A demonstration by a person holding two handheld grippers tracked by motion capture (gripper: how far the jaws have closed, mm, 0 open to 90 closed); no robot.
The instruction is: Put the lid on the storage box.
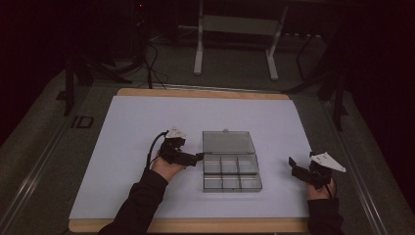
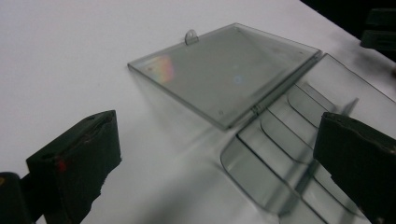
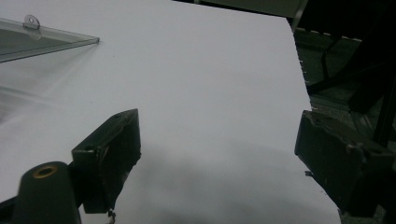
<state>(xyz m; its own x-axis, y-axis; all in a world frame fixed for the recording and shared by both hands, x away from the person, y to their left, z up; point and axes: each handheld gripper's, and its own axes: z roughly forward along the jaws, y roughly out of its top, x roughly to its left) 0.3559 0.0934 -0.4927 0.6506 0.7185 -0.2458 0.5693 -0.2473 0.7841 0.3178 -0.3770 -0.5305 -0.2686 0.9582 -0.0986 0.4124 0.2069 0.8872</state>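
- A clear plastic compartment box (image 1: 230, 174) sits mid-table on the white sheet (image 1: 137, 122), its lid (image 1: 227, 142) swung fully open and lying flat behind it.
- The left gripper (image 1: 193, 157) is at the box's left edge, jaws spread wide, holding nothing.
- The right gripper (image 1: 295, 166) is well apart to the right, jaws also wide and empty.

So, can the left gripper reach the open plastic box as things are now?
Probably yes. The left gripper sits right at the left edge of the plastic box, jaws open, with bare white sheet around it and nothing between them.
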